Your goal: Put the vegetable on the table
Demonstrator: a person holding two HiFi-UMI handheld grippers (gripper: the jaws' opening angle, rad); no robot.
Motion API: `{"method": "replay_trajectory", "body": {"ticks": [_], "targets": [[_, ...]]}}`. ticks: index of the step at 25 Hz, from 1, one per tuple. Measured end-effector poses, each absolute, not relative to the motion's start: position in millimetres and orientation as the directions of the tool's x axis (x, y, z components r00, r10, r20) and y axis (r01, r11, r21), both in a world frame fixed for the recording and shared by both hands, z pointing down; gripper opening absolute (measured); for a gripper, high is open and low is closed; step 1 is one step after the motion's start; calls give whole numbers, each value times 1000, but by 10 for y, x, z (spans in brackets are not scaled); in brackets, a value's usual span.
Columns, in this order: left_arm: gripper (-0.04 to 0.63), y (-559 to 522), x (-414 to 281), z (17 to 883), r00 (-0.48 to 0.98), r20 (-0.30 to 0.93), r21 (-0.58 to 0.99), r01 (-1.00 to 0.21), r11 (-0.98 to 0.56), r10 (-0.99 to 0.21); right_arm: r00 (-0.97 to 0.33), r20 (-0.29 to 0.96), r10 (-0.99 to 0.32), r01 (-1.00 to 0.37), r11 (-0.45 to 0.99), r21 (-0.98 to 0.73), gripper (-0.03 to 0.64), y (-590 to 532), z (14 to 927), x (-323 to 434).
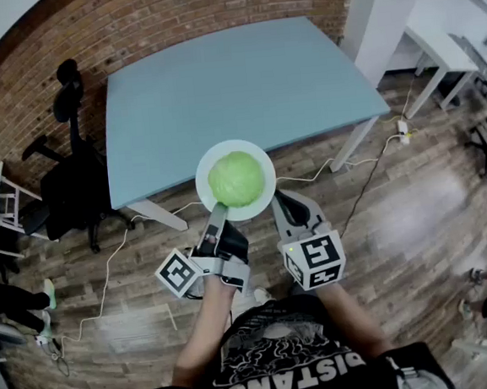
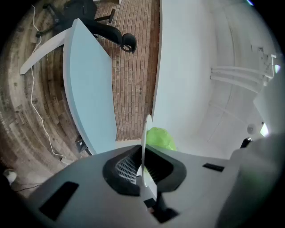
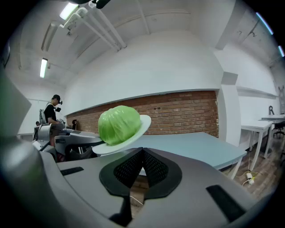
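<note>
A round green cabbage (image 1: 236, 178) rests on a white plate (image 1: 203, 172), held in the air over the wooden floor just off the near edge of the light blue table (image 1: 217, 90). My left gripper (image 1: 218, 210) is shut on the plate's near rim. In the left gripper view the plate (image 2: 144, 138) runs edge-on between the jaws, with the cabbage (image 2: 161, 139) behind it. My right gripper (image 1: 280, 201) is shut and empty beside the plate's right edge. In the right gripper view the plate (image 3: 143, 122) and cabbage (image 3: 116, 124) hang up and left of the closed jaws (image 3: 142, 153).
A black office chair (image 1: 69, 183) stands left of the table. White cables (image 1: 107, 277) trail over the floor and a power strip (image 1: 403, 126) lies by the table's right leg. White desks (image 1: 441, 36) stand at the far right. A person (image 3: 52, 111) stands far off.
</note>
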State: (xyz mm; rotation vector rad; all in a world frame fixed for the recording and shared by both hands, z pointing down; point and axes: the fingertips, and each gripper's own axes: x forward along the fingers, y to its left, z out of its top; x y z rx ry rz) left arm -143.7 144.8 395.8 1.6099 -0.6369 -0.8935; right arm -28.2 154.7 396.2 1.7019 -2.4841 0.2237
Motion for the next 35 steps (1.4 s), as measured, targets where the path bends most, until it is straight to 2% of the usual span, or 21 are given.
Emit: {"method": "replay_trajectory", "body": {"ticks": [21, 35], "targets": [[9, 1517, -1482, 3931, 588, -241, 969, 96, -229, -772, -312, 164, -936, -950, 309, -45, 9, 1670, 3900, -303], [9, 1390, -1522, 4014, 567, -239, 970, 104, -220, -788, -351, 165, -922, -936, 350, -39, 9, 1525, 3984, -363]]}}
